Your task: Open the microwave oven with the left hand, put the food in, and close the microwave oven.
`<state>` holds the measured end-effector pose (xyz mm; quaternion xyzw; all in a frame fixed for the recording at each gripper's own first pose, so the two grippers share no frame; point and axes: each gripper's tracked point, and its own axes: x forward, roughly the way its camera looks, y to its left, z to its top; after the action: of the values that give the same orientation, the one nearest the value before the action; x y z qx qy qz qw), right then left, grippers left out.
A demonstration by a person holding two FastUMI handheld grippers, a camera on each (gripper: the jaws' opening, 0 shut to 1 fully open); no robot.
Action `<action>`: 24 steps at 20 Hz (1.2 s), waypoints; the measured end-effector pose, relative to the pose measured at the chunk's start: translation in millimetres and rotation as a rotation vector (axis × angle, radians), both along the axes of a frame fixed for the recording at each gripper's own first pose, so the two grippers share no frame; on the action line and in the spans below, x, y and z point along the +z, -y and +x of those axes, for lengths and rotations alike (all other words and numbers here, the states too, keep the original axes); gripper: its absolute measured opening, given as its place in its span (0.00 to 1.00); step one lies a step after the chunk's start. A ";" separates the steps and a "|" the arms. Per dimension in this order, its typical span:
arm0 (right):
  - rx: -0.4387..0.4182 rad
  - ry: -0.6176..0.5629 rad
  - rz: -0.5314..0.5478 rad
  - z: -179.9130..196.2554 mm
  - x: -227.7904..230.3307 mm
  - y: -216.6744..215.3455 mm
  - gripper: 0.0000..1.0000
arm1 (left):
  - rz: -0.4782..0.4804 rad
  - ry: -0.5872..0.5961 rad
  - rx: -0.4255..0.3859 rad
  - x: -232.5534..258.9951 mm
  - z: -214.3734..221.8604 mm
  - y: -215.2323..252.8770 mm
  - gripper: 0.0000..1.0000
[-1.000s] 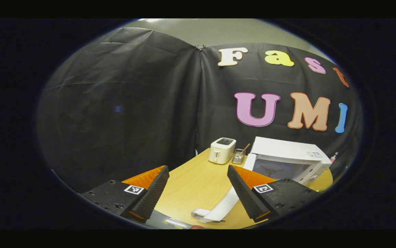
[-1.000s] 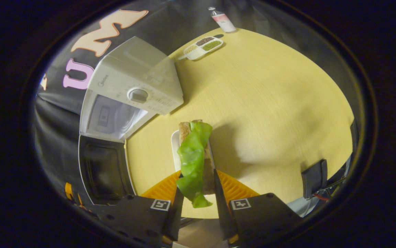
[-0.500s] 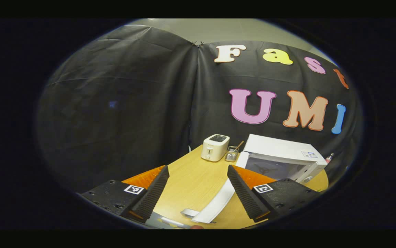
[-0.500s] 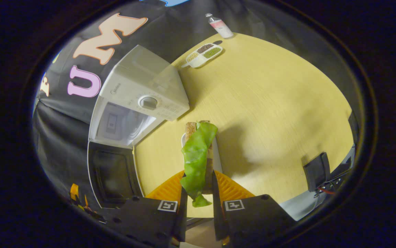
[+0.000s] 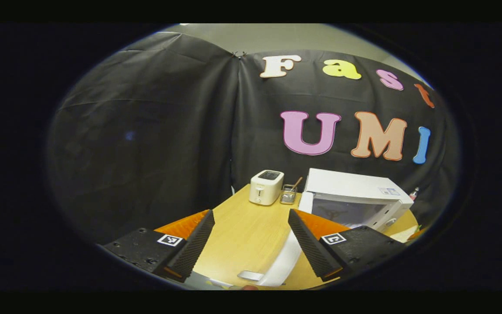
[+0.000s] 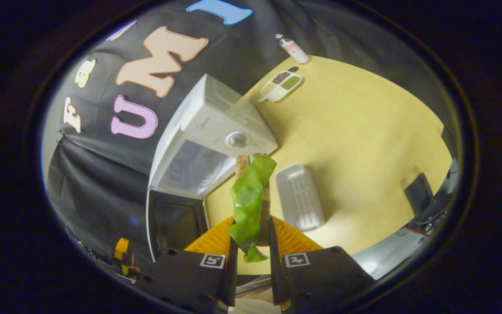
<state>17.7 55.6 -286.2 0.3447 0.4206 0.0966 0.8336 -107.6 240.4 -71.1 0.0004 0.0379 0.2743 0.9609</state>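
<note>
The white microwave oven (image 6: 216,126) stands at the back of the wooden table with its door (image 6: 174,222) swung wide open. In the left gripper view the microwave oven (image 5: 355,196) is ahead to the right, its door (image 5: 283,264) reaching toward me. My right gripper (image 6: 251,226) is shut on a sandwich (image 6: 251,196) with a green lettuce leaf, held in the air in front of the oven's opening. My left gripper (image 5: 251,218) is open and holds nothing, off to the left of the door.
A white tray (image 6: 299,197) lies on the table (image 6: 364,144) below the sandwich. At the back stand a divided dish of grains (image 6: 281,83) and a bottle (image 6: 292,47). A white toaster (image 5: 266,186) and a wire holder (image 5: 288,195) stand left of the oven.
My right gripper has lifted the sandwich off the white tray and swung toward the oven opening. The left gripper has drifted slightly and stays open.
</note>
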 end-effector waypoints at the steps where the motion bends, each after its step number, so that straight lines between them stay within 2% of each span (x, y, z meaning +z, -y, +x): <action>1: -0.004 0.009 0.025 -3.3 4.0 -13.7 0.35 | 0.001 -0.011 -0.016 -4.0 2.3 -2.4 0.99; 8: -0.029 0.083 0.178 -9.4 26.7 -126.4 0.35 | 0.022 -0.061 -0.135 -12.5 19.7 -13.2 1.00; 11: -0.039 0.141 0.247 4.8 39.2 -174.6 0.34 | 0.022 -0.077 -0.163 -18.0 23.6 -24.7 1.00; 14: -0.096 0.164 0.312 31.0 36.7 -207.7 0.35 | 0.009 -0.095 -0.176 -25.1 26.6 -29.8 1.00; 19: -0.142 0.182 0.241 77.8 3.3 -229.5 0.34 | 0.007 -0.113 -0.185 -32.8 29.0 -44.4 1.00; 24: -0.192 0.215 0.169 127.3 -17.2 -227.3 0.34 | -0.022 -0.141 -0.186 -45.3 32.8 -50.4 1.00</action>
<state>145.0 282.8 -303.4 0.4399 0.2843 0.0877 0.8473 -74.8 290.8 -116.3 0.0126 0.1083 0.1828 0.9771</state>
